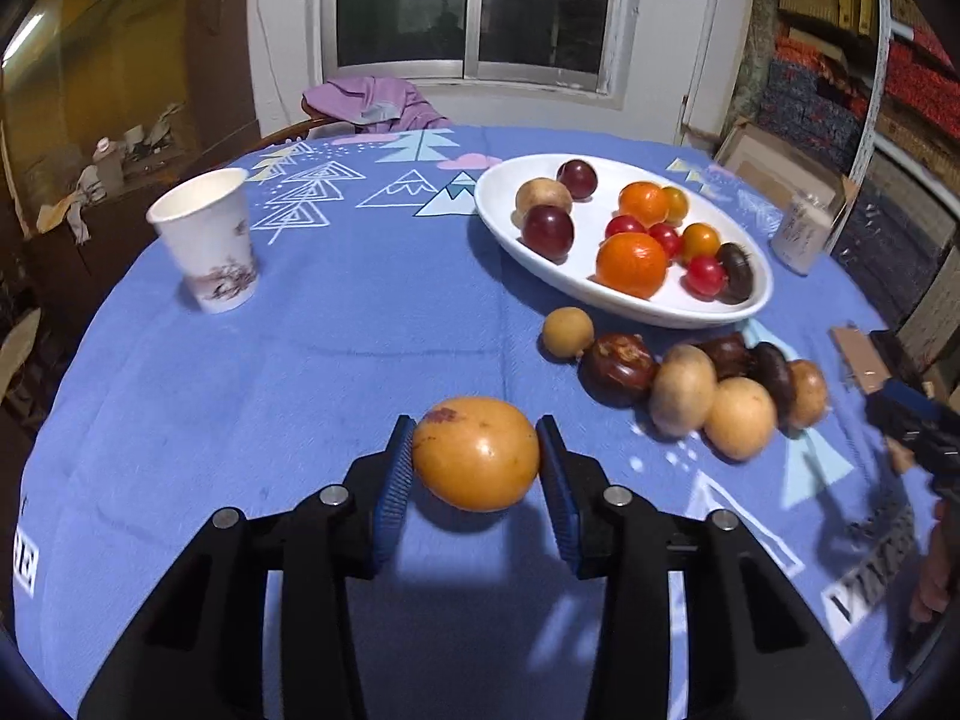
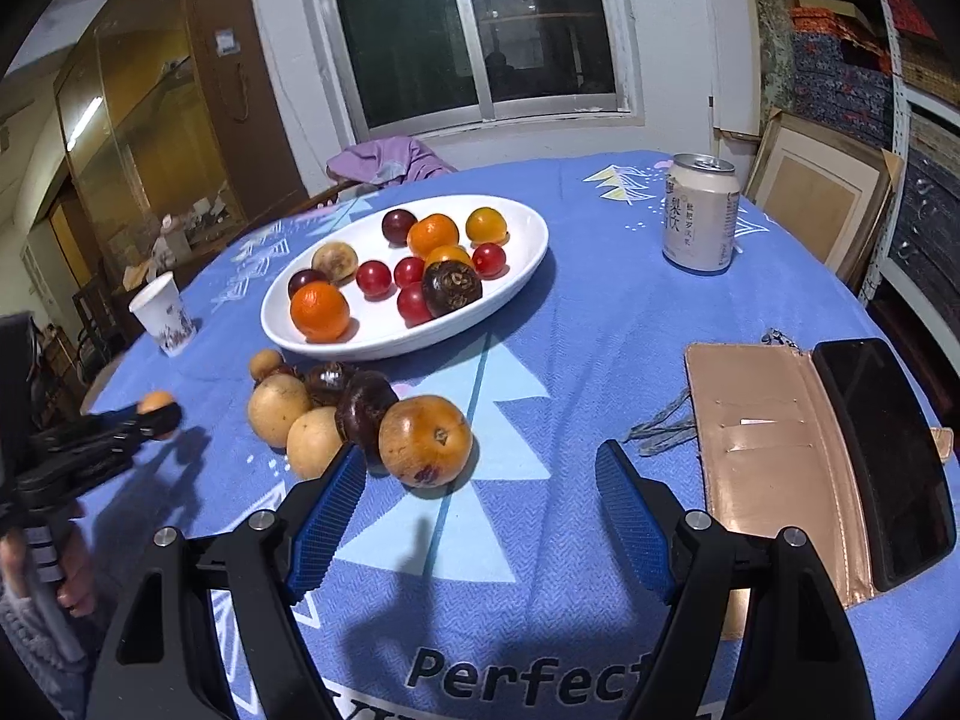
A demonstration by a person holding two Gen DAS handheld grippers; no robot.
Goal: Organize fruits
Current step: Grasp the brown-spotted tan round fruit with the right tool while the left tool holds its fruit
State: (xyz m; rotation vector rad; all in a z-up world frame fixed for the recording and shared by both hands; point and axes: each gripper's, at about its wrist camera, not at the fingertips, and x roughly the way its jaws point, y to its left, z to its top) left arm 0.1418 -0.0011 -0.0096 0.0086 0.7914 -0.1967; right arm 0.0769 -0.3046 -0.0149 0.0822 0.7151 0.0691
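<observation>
My left gripper (image 1: 476,429) is shut on a round yellow-orange fruit (image 1: 476,462), held a little above the blue cloth with its shadow beneath. In the right wrist view that left gripper (image 2: 159,414) shows at the far left with the fruit (image 2: 157,401) at its tips. A white oval plate (image 1: 630,306) (image 2: 372,348) at the back holds oranges, red and dark fruits. A row of loose brown and tan fruits (image 1: 678,384) (image 2: 324,408) lies in front of the plate. My right gripper (image 2: 480,456) is open, just behind a tan fruit (image 2: 426,441) at the end of that row.
A paper cup (image 1: 204,240) (image 2: 163,313) stands at the left. A drink can (image 2: 699,213) stands at the back right. An open wallet case (image 2: 780,444) with a phone (image 2: 882,456) lies at the right. A purple garment (image 1: 372,99) hangs on a chair behind the table.
</observation>
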